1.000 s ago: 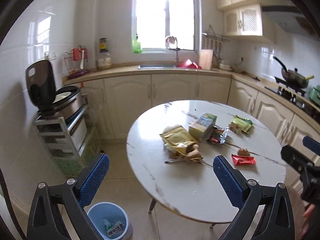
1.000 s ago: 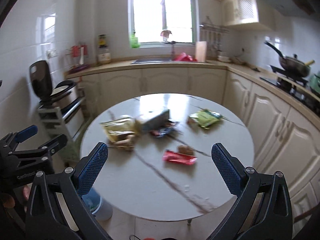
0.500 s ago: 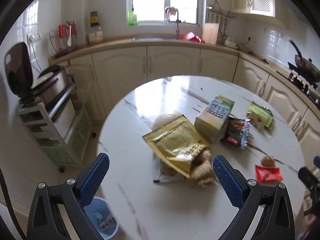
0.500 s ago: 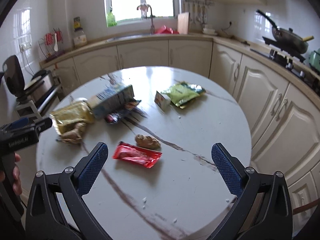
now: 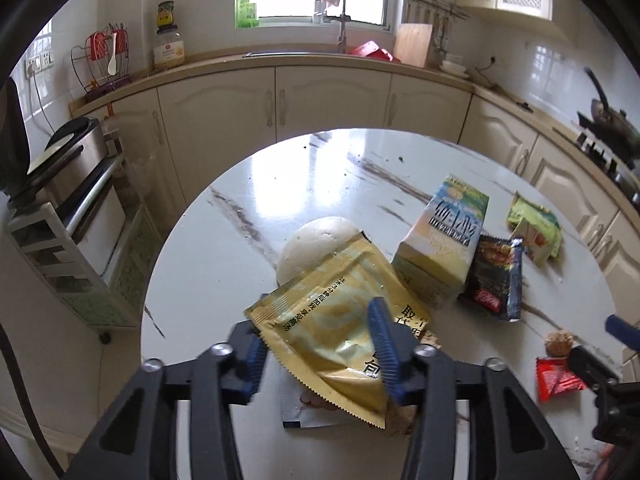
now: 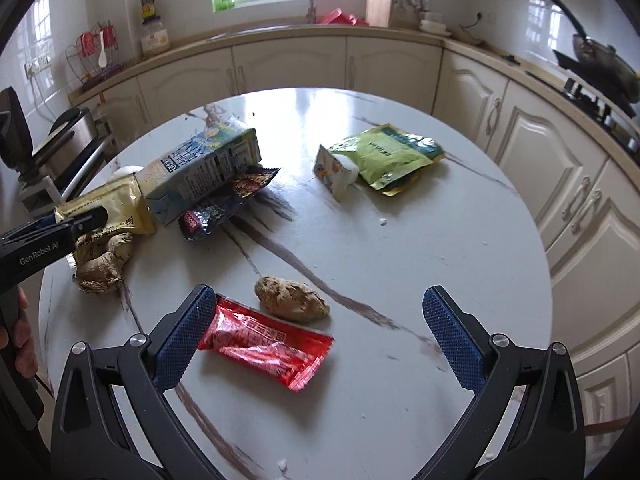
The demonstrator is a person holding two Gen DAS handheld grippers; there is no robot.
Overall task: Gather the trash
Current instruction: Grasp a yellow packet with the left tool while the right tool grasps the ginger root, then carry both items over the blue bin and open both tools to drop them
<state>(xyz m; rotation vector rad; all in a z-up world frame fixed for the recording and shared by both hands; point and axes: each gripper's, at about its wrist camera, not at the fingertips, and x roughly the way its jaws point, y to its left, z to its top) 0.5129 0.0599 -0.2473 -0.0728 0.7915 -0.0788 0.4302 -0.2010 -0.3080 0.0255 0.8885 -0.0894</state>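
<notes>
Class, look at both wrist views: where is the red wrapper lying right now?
In the right wrist view the red wrapper lies on the round table, just in front of a ginger piece, beside the open right tool's left finger.

Your left gripper (image 5: 320,356) sits low at 6 o'clock in its own view, its blue-padded fingers (image 5: 383,346) drawn in close on either side of the yellow snack pouch (image 5: 340,328); whether they actually pinch it can't be told. Your right gripper (image 6: 320,348) rides at 6 o'clock in its view with jaws spread wide, the left pad (image 6: 188,340) touching the end of the red wrapper (image 6: 268,346). Your left hand (image 6: 18,340) shows at 9 o'clock, wrapped round the handle.
</notes>
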